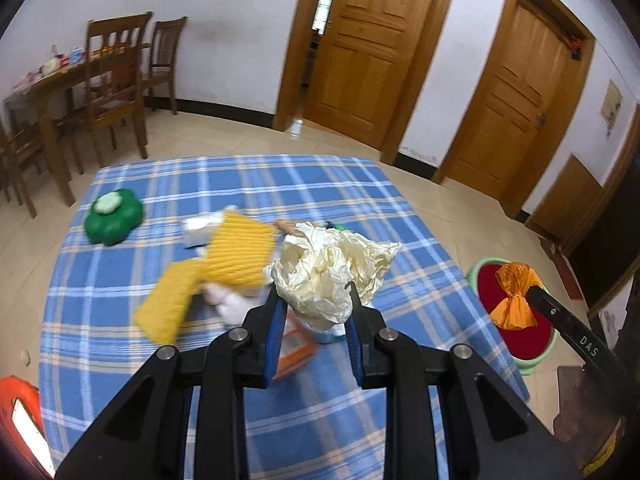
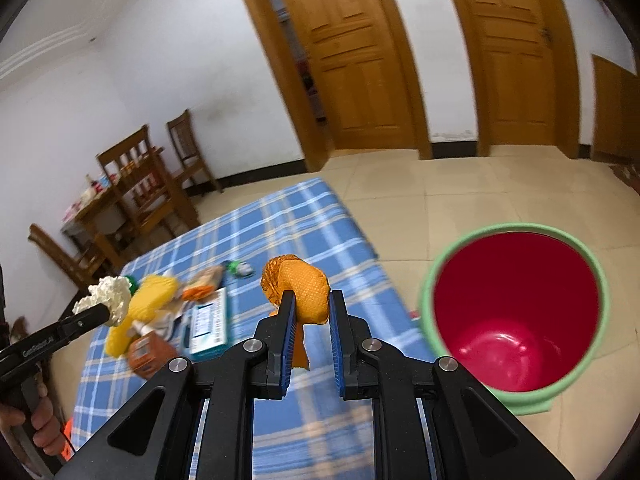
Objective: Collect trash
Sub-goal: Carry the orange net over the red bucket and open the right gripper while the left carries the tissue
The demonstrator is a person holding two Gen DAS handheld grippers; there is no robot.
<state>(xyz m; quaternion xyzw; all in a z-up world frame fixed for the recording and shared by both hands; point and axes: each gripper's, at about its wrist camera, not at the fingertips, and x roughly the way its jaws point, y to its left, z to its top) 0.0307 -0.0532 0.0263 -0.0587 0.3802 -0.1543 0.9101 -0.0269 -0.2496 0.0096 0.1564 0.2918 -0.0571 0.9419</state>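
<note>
My left gripper (image 1: 312, 294) is shut on a crumpled cream paper ball (image 1: 332, 268), held above the blue plaid table (image 1: 160, 340); the same ball (image 2: 110, 300) shows at the left of the right wrist view. An orange crumpled wrapper (image 2: 304, 290) is pinched between the pads of my right gripper (image 2: 312, 304), and in the left wrist view this wrapper (image 1: 514, 294) hangs over the bin. The bin (image 2: 516, 308), red inside with a green rim, stands on the floor just right of the table and looks empty.
On the table lie a yellow knitted cloth (image 1: 224, 264), a green round container (image 1: 114, 216), a blue-white box (image 2: 210, 326), an orange carton (image 2: 150, 354) and small scraps. Wooden chairs and a dining table (image 1: 80, 88) stand far left; wooden doors (image 1: 372, 48) behind.
</note>
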